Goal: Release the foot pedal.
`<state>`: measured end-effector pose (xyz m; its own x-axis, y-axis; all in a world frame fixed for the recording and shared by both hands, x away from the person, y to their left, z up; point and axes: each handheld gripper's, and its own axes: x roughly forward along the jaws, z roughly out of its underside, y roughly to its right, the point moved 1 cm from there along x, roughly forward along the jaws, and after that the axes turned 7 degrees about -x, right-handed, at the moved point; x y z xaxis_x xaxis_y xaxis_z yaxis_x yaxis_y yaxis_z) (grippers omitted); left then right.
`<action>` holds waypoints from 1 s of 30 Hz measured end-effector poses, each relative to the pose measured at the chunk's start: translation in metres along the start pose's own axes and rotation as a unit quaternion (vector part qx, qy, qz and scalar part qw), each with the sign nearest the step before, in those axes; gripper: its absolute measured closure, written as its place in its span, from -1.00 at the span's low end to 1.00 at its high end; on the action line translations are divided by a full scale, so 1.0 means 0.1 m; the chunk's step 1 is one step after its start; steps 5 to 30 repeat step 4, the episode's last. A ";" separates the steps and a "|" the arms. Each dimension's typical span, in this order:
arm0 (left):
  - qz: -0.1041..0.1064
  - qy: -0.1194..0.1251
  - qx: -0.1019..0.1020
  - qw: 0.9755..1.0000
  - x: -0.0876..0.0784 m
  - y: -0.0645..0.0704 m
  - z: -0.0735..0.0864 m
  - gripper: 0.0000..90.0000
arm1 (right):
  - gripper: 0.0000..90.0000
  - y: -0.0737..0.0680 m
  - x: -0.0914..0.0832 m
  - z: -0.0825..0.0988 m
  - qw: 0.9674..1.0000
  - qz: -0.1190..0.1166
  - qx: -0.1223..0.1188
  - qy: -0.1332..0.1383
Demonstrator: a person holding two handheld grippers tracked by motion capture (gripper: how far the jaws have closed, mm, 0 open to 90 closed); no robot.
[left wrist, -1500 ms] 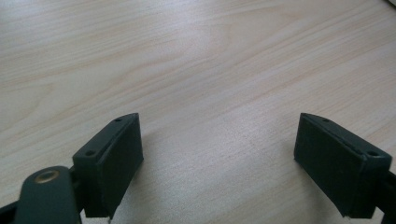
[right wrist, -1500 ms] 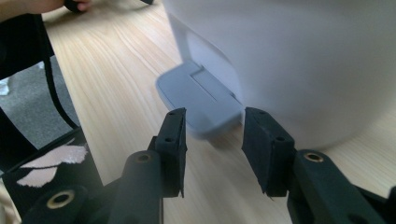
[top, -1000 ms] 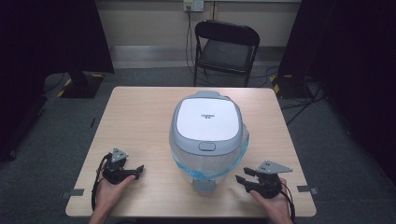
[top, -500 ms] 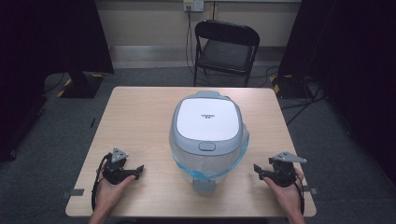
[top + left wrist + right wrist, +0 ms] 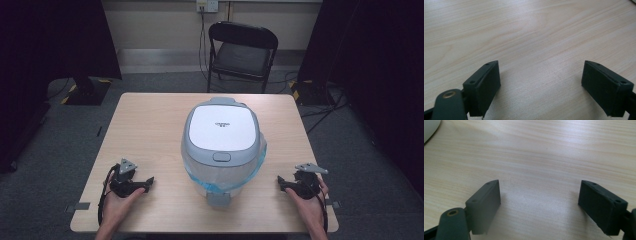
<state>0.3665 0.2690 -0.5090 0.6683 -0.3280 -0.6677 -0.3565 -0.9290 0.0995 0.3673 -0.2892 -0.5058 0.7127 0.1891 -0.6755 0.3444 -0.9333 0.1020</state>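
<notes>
A white and grey rice cooker (image 5: 223, 141) with its lid down stands in the middle of the wooden table (image 5: 150, 125), a blue-edged clear film around its front. My left gripper (image 5: 147, 182) rests on the table near the front left, held by a hand, pointing toward the cooker. It is open in the left gripper view (image 5: 541, 87), with bare wood between the jaws. My right gripper (image 5: 281, 182) lies near the front right, also pointing at the cooker. It is open too (image 5: 539, 206), nothing between its jaws. A pale edge of the cooker (image 5: 430, 130) shows at top left.
A black folding chair (image 5: 241, 50) stands behind the table's far edge. Cables run over the grey floor at the right. Dark curtains hang at both sides. Bare table top lies to the left and right of the cooker.
My right gripper has moved to the right, away from the cooker, and a little forward on the table. The left gripper has stayed where it was.
</notes>
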 end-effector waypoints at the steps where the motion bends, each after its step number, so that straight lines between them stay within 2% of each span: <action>1: 0.000 0.000 0.000 1.000 0.00 0.00 0.00 -0.67 | -0.62 0.00 0.00 0.00 1.000 0.002 0.001 0.003; 4: 0.002 -0.004 0.005 1.000 0.00 -0.01 0.00 -0.67 | -0.62 0.00 0.01 0.00 1.000 0.002 0.001 0.003; 30: 0.002 -0.004 0.005 1.000 0.00 -0.01 0.00 -0.67 | -0.62 0.00 0.01 0.00 1.000 0.002 0.001 0.003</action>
